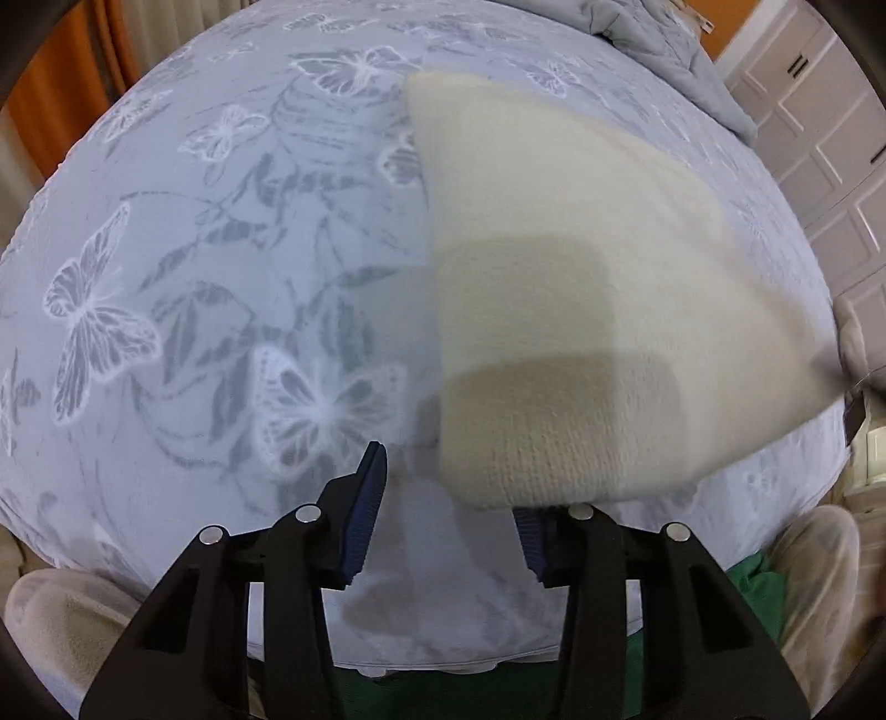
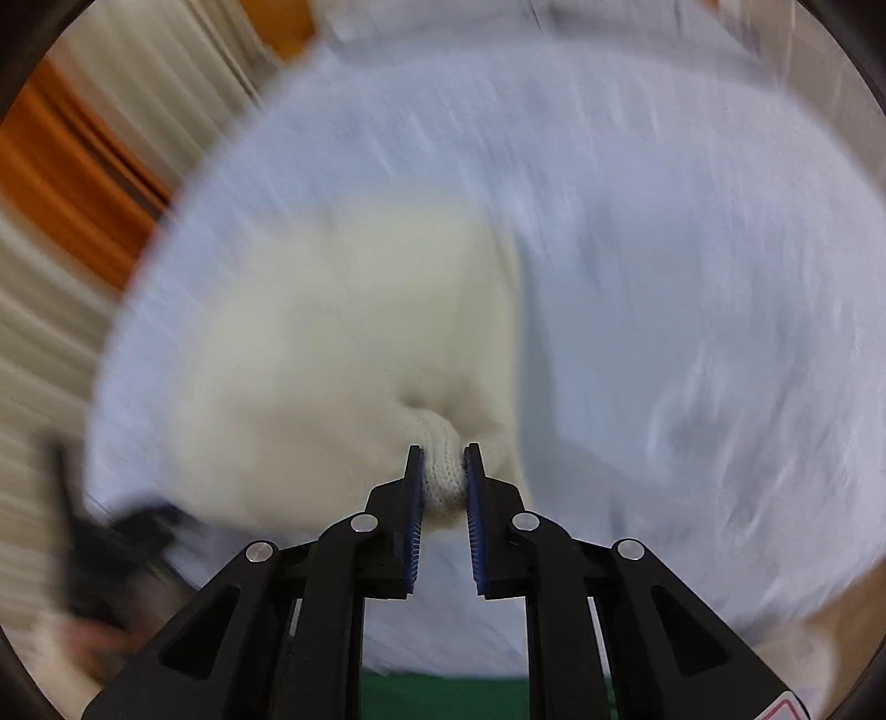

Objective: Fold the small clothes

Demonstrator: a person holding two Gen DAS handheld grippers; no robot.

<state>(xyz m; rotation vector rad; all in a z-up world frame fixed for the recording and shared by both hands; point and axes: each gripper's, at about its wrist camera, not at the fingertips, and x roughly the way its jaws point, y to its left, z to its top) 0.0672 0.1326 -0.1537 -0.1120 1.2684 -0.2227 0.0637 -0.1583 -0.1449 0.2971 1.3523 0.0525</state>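
Right wrist view: right tool [image 2: 444, 476] is clenched on a bunched edge of the cream knit garment [image 2: 343, 354], which is lifted over the butterfly-print bedspread [image 1: 194, 277]. Left tool [image 1: 448, 515] stands released, gripping nothing. Knit is judged soft, light and stretchy; corners are best pinched.

Knit garment [image 1: 581, 288] on bed [image 1: 221, 249], right of left hand-held gripper [image 1: 448, 487], bunched quilt [image 1: 664, 44] behind it
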